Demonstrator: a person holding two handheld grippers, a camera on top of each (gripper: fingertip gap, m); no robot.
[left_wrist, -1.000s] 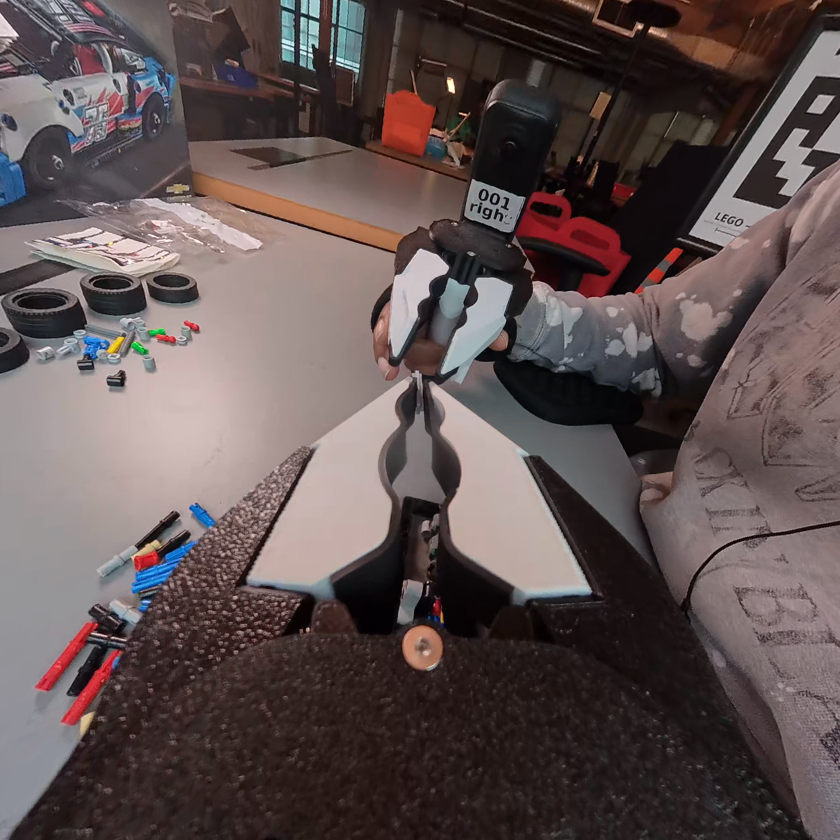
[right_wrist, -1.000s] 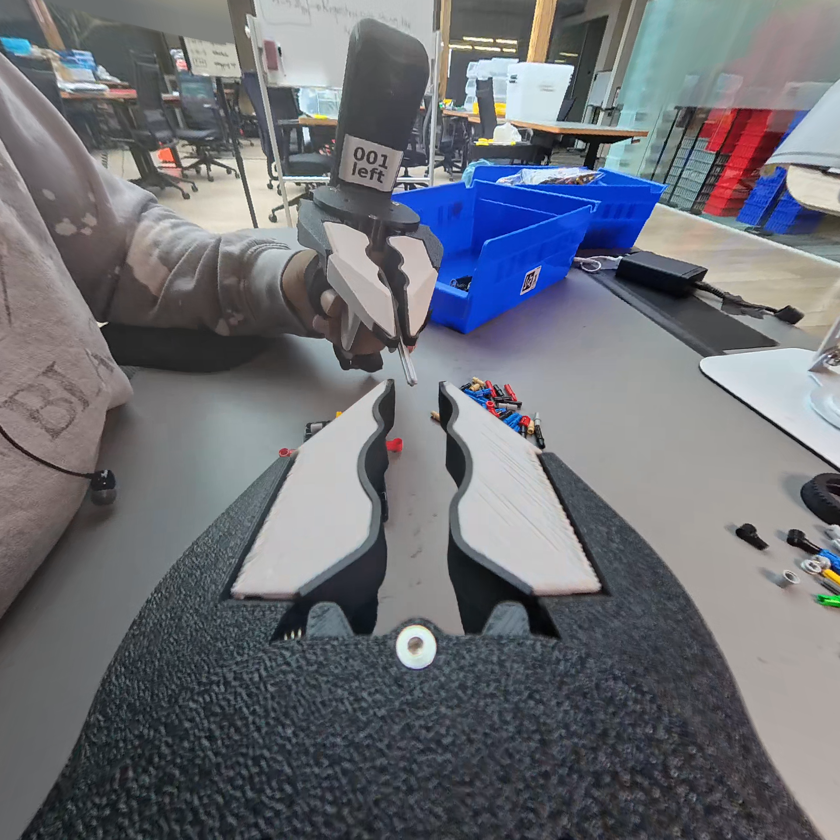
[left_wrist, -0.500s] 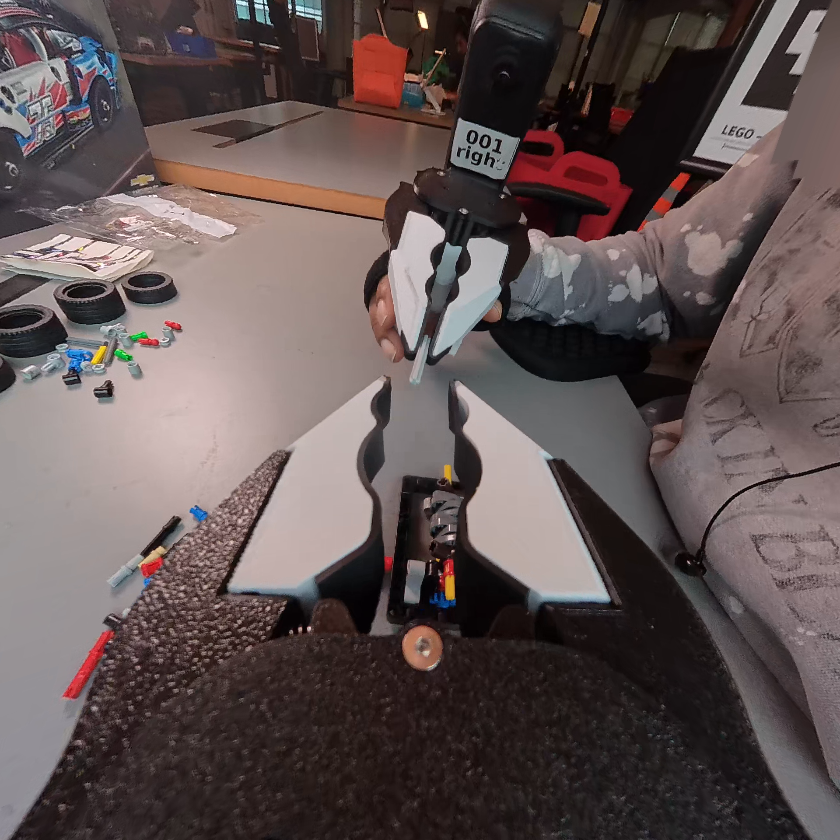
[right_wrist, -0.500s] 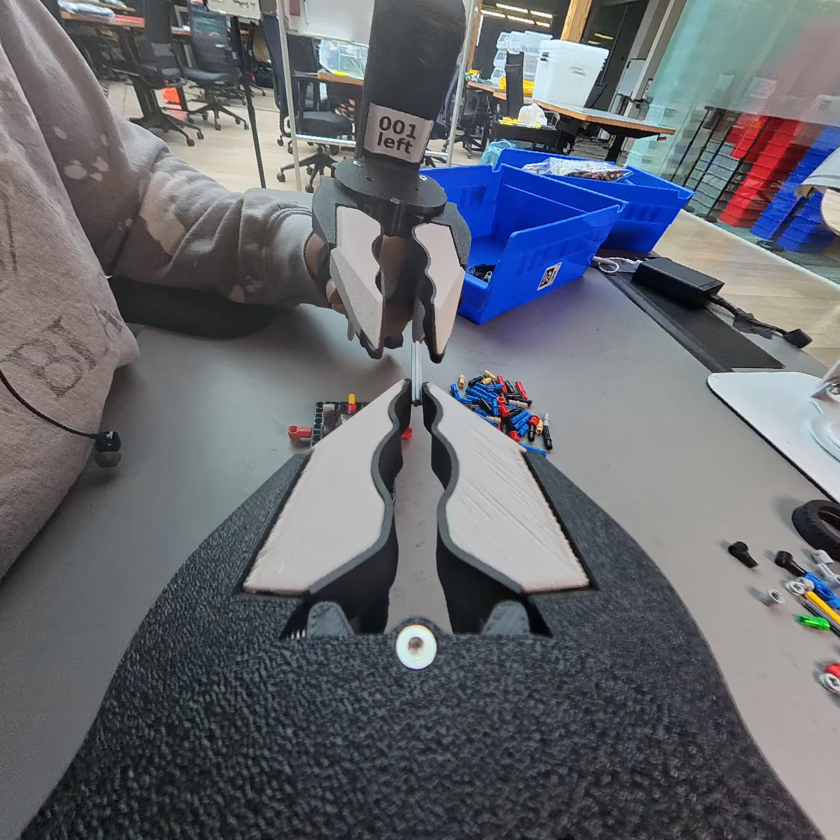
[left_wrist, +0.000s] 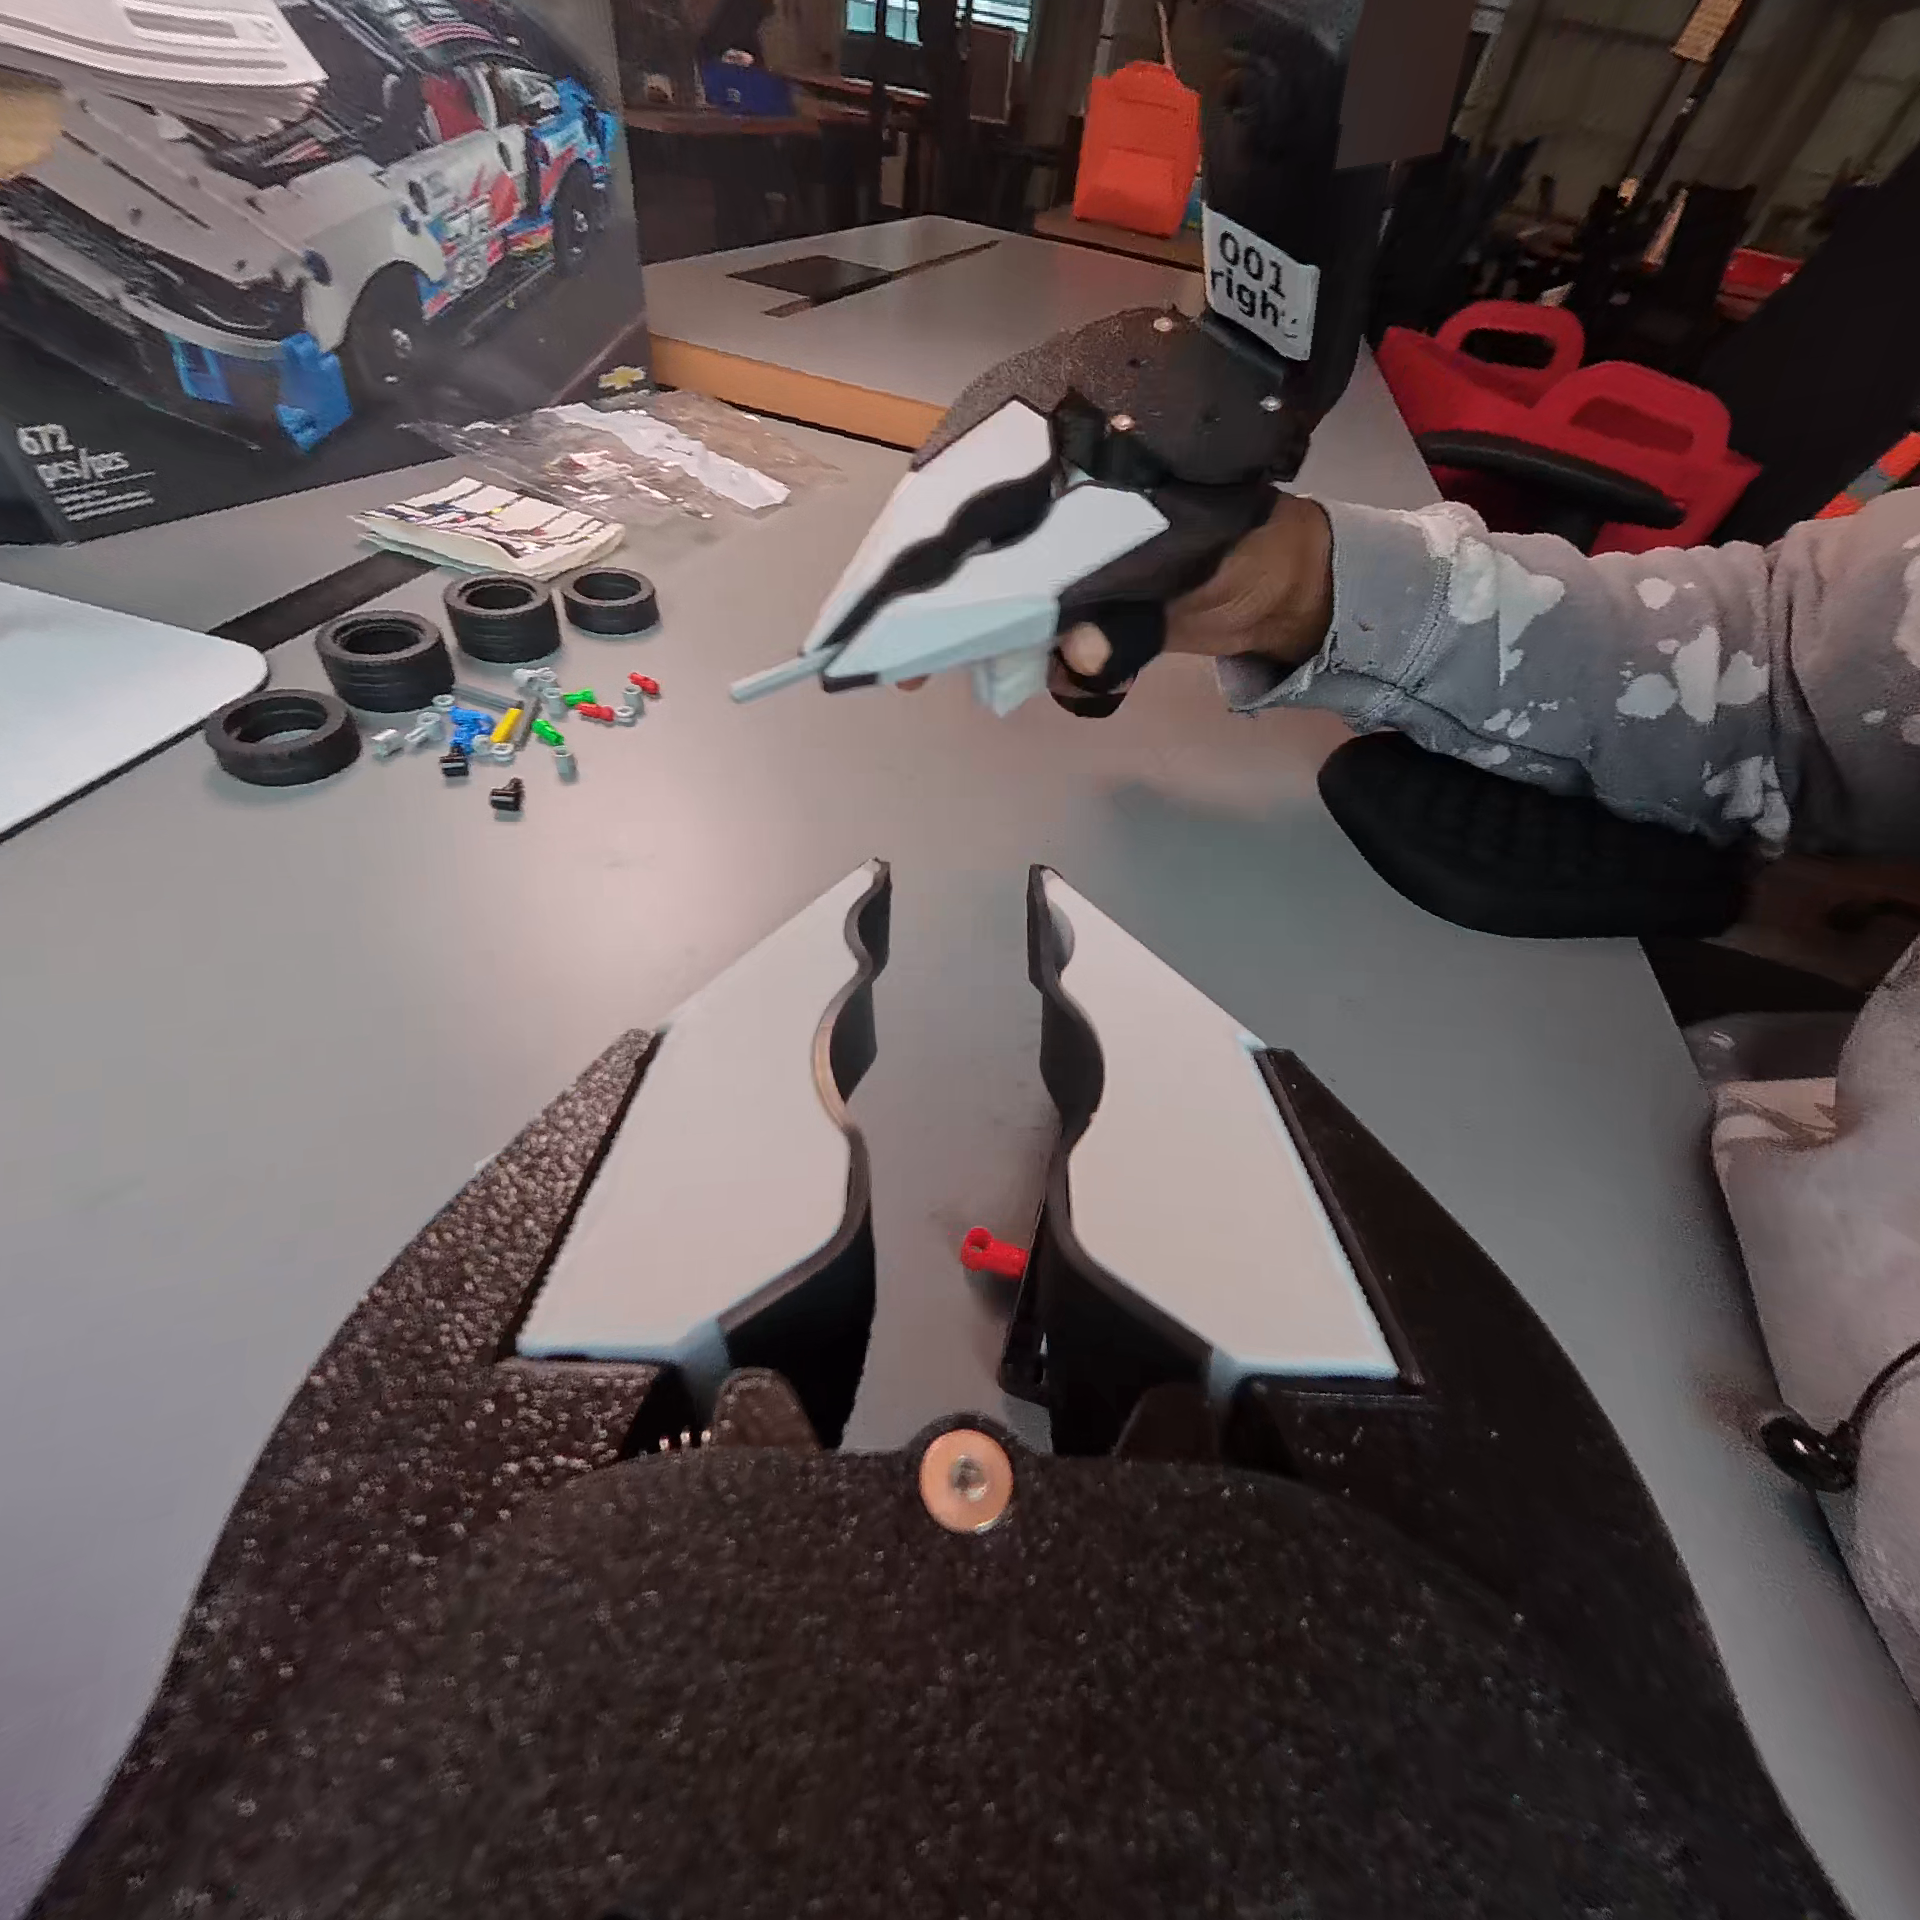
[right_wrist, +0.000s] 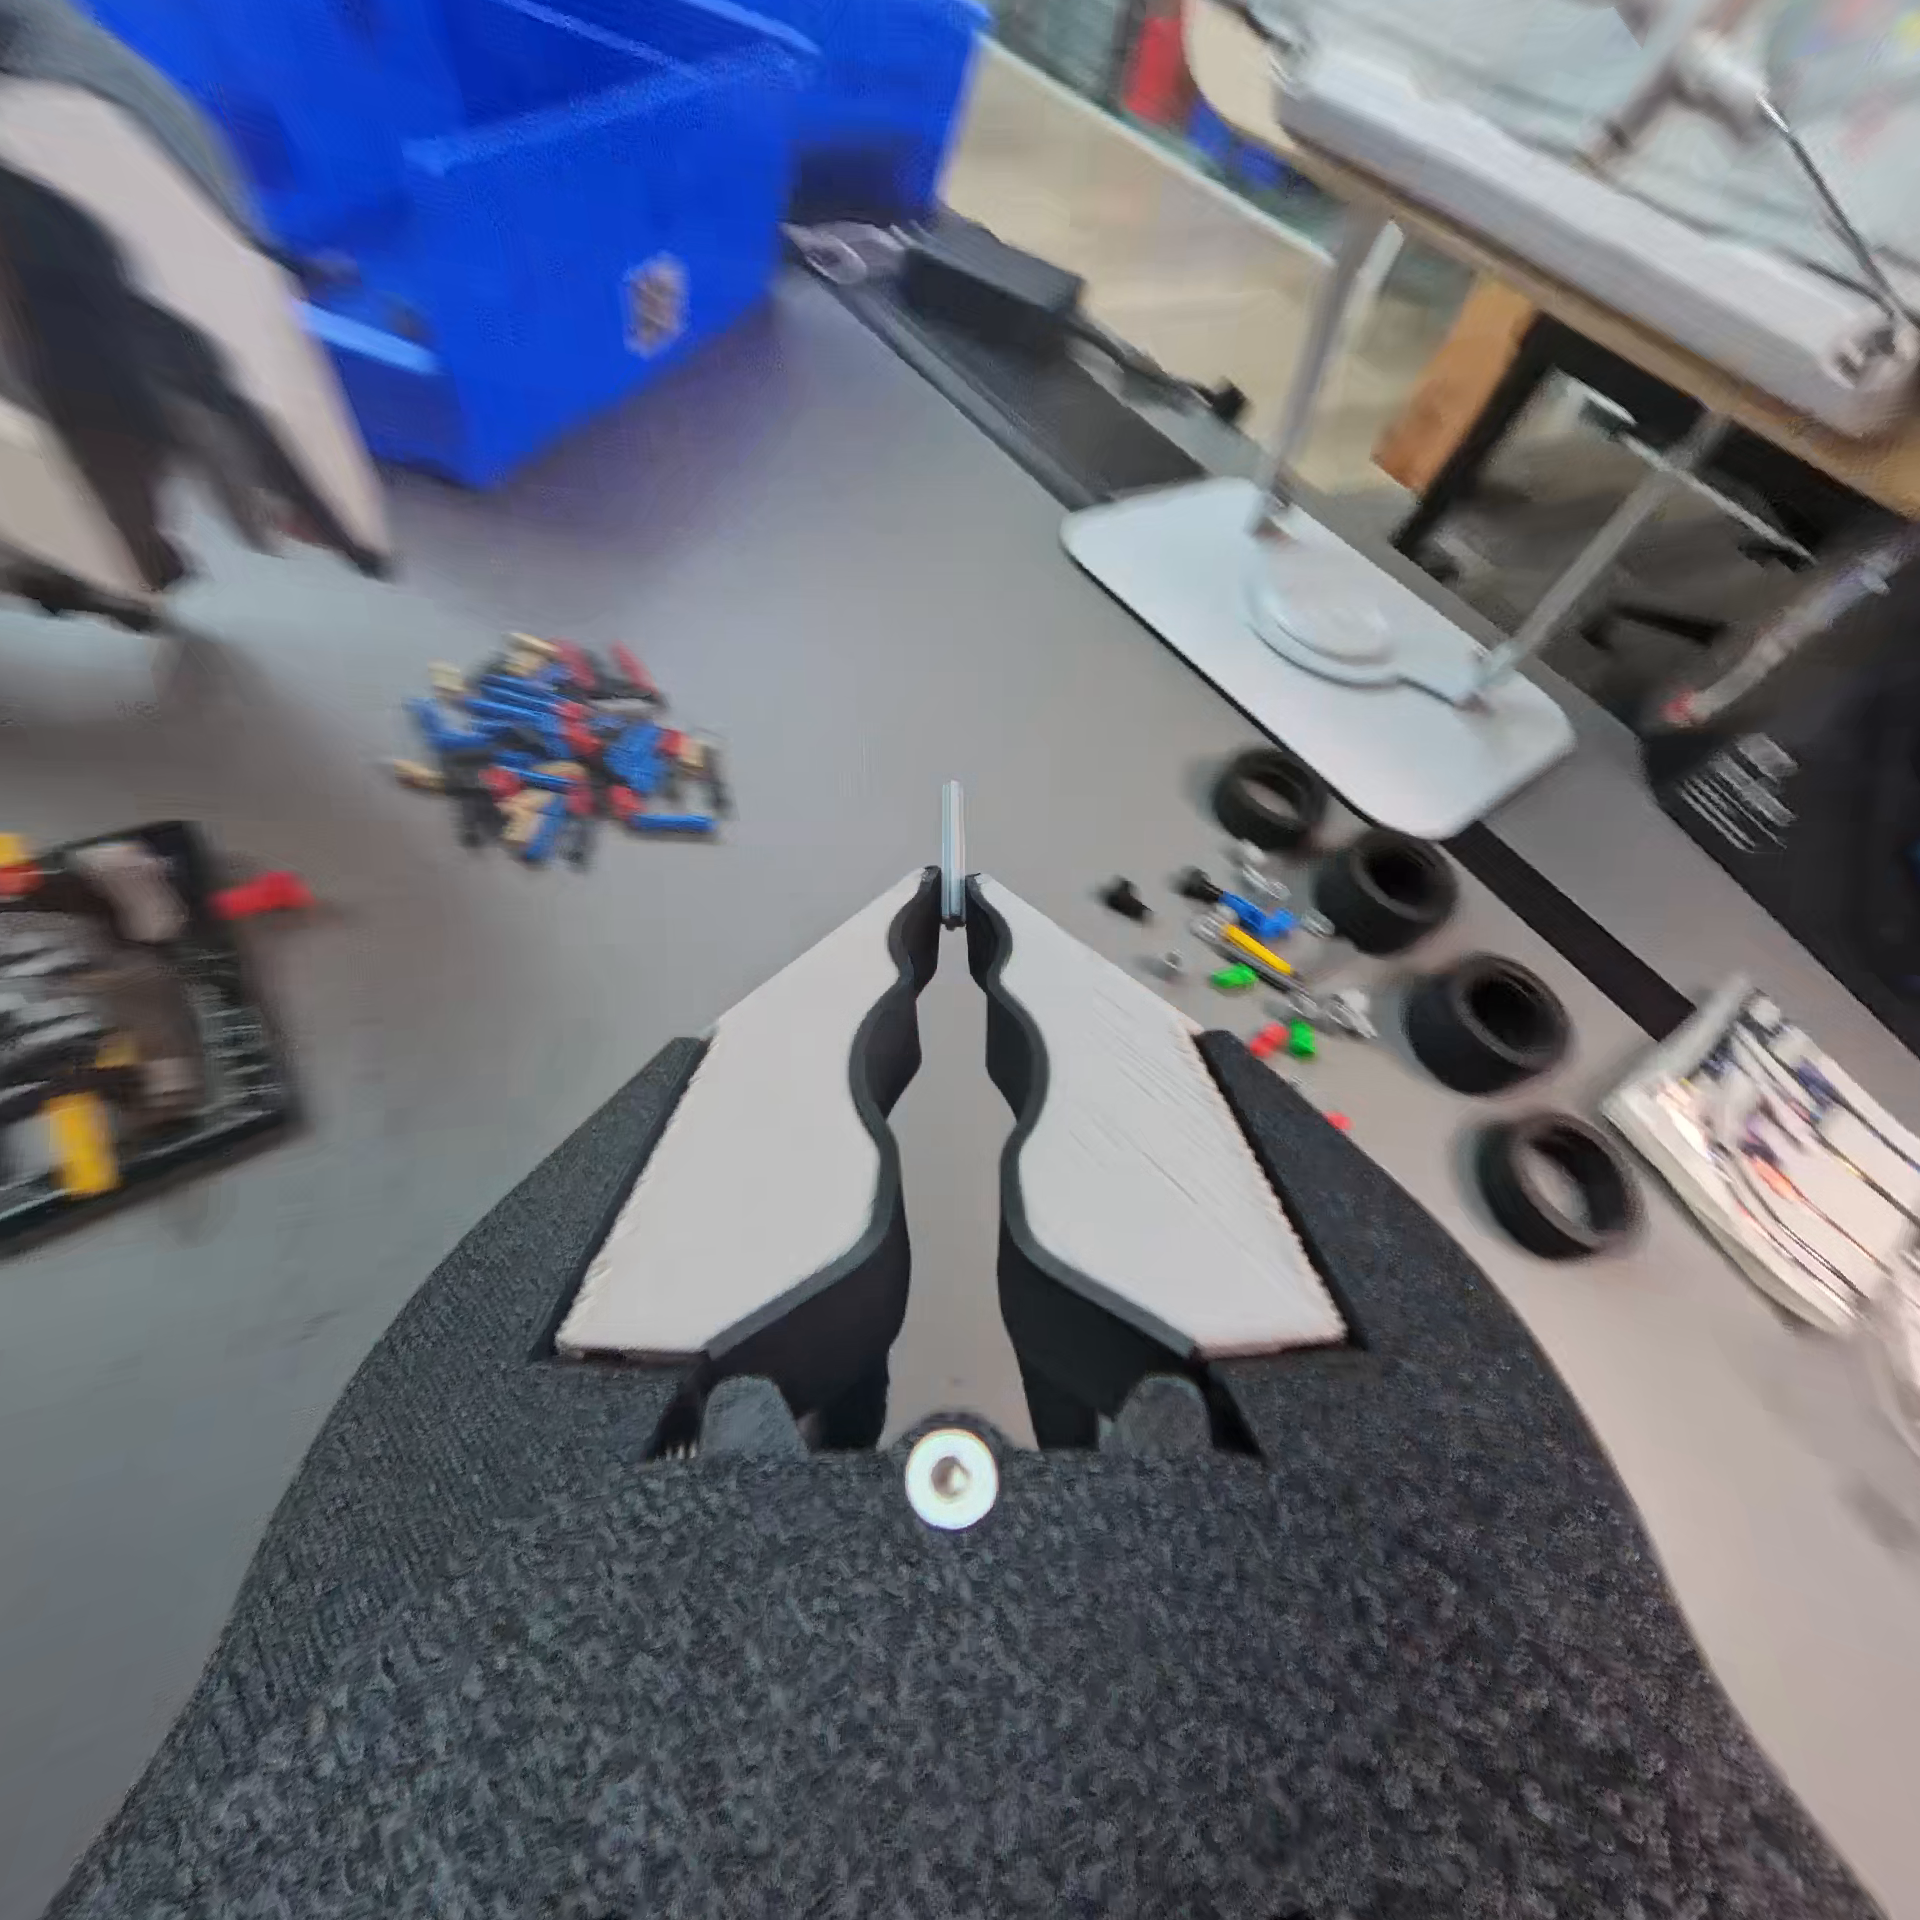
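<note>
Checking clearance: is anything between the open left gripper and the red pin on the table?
Nothing visible. The red pin lies on the grey table, in the gap between the left gripper's fingers, partly hidden by one finger. The right gripper, shut on a grey rod, is farther off.

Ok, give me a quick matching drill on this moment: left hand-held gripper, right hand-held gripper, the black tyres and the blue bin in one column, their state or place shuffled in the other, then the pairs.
Column one:
1. left hand-held gripper
2. right hand-held gripper
3. black tyres
4. blue bin

Column two:
A. shut on a thin grey rod
B. far side of the table, blurred
C. lying on the table beside small coloured pieces
D. open and empty, a red pin on the table below

Pairs: 1-D, 2-A, 3-C, 4-B
</note>
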